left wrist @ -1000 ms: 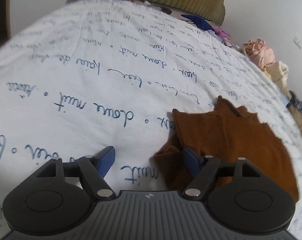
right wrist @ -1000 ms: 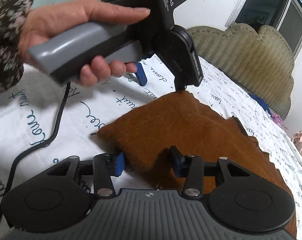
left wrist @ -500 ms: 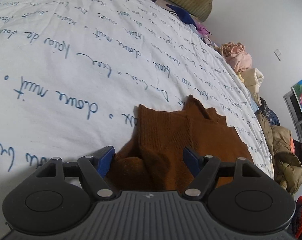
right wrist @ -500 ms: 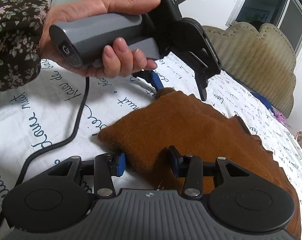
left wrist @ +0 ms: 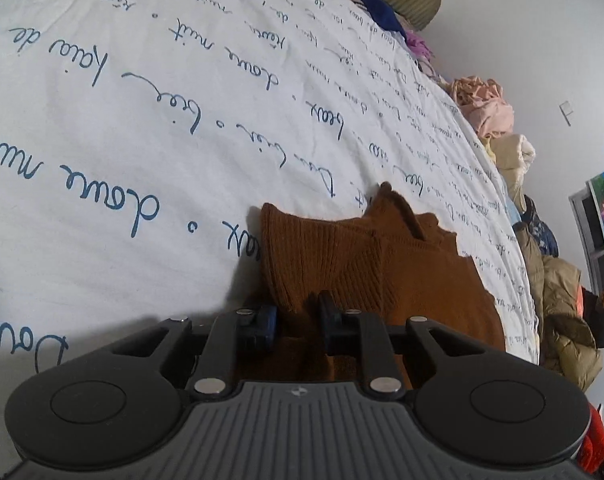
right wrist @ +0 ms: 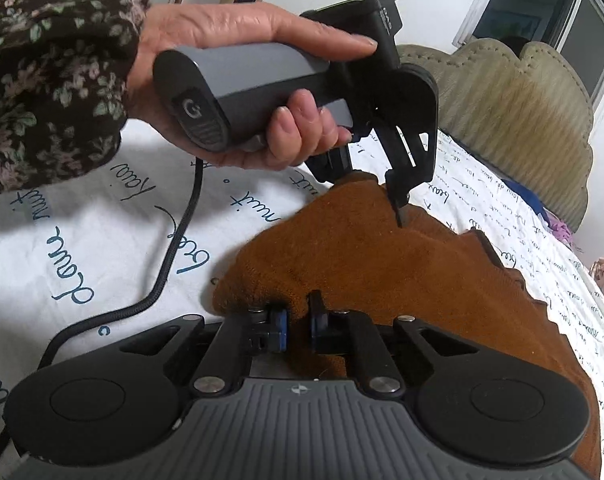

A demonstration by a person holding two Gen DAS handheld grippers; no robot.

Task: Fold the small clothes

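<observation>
Claws both pinching rust-brown knitted garment (left wrist: 378, 268) on bed.
Left claw (left wrist: 297, 316) and right claw (right wrist: 295, 322) are each clamping a near edge; garment is lying on white script-printed bedsheet (left wrist: 141, 128).

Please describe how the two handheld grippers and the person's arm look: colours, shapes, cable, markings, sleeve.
Each gripper, left gripper and right gripper, has black linkage arms, blue finger pads, silver rivets and a ribbed grey body. The left gripper's grey handle bears a "G" mark and a braided black cable. The sleeve is dark floral.
</observation>
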